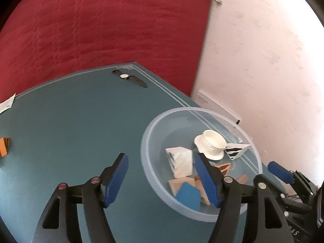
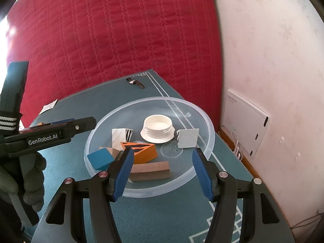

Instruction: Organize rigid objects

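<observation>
The bare teal table [image 1: 66, 125] left of the clear bowl [image 2: 206, 119] gives open passage. A wristwatch [image 1: 129, 77] lies at the far edge, well apart. Inside the bowl, the white cap [image 2: 158, 129], orange block [image 2: 142, 151], blue block [image 2: 100, 159] and brown block [image 2: 149, 171] crowd the near-left floor; the right floor is bare. The wall [image 2: 273, 60] closes the right side.

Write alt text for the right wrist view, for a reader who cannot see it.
The open, empty right tool hovers over a clear plastic bowl on a teal table. The bowl holds a white cap, blue block, orange wedge and brown block.
</observation>
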Demonstrator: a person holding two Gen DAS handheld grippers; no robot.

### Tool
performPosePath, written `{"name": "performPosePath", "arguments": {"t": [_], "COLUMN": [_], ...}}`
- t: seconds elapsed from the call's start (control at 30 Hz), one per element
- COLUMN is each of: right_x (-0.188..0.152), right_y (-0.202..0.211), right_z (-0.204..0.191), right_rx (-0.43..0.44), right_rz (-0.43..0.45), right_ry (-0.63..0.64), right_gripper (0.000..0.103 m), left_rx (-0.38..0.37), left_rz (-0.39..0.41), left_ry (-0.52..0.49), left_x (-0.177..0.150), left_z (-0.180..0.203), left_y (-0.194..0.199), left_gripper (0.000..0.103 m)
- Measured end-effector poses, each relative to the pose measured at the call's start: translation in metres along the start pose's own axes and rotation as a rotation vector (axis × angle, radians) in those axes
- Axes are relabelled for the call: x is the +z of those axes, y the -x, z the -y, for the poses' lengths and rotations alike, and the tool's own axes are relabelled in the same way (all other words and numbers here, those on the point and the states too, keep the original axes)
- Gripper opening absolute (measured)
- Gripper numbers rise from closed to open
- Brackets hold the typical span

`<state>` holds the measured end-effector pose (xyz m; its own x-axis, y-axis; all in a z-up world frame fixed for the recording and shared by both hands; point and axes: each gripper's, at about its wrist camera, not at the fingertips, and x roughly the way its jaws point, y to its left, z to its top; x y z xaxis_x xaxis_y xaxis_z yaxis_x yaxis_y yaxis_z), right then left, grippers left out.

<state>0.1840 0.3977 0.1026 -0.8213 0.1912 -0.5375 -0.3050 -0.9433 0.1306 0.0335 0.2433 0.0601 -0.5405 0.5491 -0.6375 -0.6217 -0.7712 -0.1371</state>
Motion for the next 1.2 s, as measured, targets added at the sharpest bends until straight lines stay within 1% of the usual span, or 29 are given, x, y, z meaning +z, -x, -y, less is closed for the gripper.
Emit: {"name": "performPosePath", "arguments": {"t": [0.1,0.2,0.23,0.27,0.4,0.57,0.8,0.9,0.97,1.1,1.2], "right_x": [0.0,0.0,0.0,-0.001,-0.003,-0.006,-0.01,-0.012,-0.014,-0.017,-0.02], "right_y": [0.001,0.001,0.0,0.0,-0.003,-0.003,-0.001,0.0,0.0,0.0,-0.001], "right_z": [0.0,0.0,0.0,0.0,-0.003,-0.009,-0.021,-0.027,-0.031,-0.037,-0.042], "right_rx": [-0.003,-0.004,-0.005,-0.006,-0.003,-0.002,0.01,0.029,0.061,0.091,0.093], "right_rz": [0.002,0.003,0.004,0.004,-0.009,-0.008,-0.007,-0.012,-0.025,-0.047,-0.053], "right_ry": [-0.002,0.0,0.002,0.004,0.017,0.036,0.075,0.091,0.09,0.093,0.102], "right_gripper": [0.061,0.061,0.061,0.061,0.061,0.061,0.062,0.068,0.071,0.071,0.071], "left_rx": [0.013,0.033,0.043,0.053,0.074,0.109,0.158,0.175,0.182,0.193,0.199], "left_rz": [-0.006,-0.01,-0.012,-0.013,-0.015,-0.011,-0.008,0.001,0.006,0.012,0.013], "left_ry": [0.021,0.036,0.04,0.044,0.06,0.078,0.105,0.114,0.121,0.132,0.141], "left_x": [-0.003,-0.007,-0.007,-0.009,-0.012,-0.017,-0.02,-0.021,-0.023,-0.026,-0.027], "left_z": [-0.007,-0.01,-0.012,-0.014,-0.02,-0.029,-0.044,-0.05,-0.055,-0.062,-0.067], "left_y": [0.001,0.002,0.002,0.003,0.006,0.009,0.012,0.015,0.018,0.021,0.023], "left_gripper": [0.076,0.087,0.092,0.094,0.096,0.102,0.102,0.102,0.102,0.102,0.102]}}
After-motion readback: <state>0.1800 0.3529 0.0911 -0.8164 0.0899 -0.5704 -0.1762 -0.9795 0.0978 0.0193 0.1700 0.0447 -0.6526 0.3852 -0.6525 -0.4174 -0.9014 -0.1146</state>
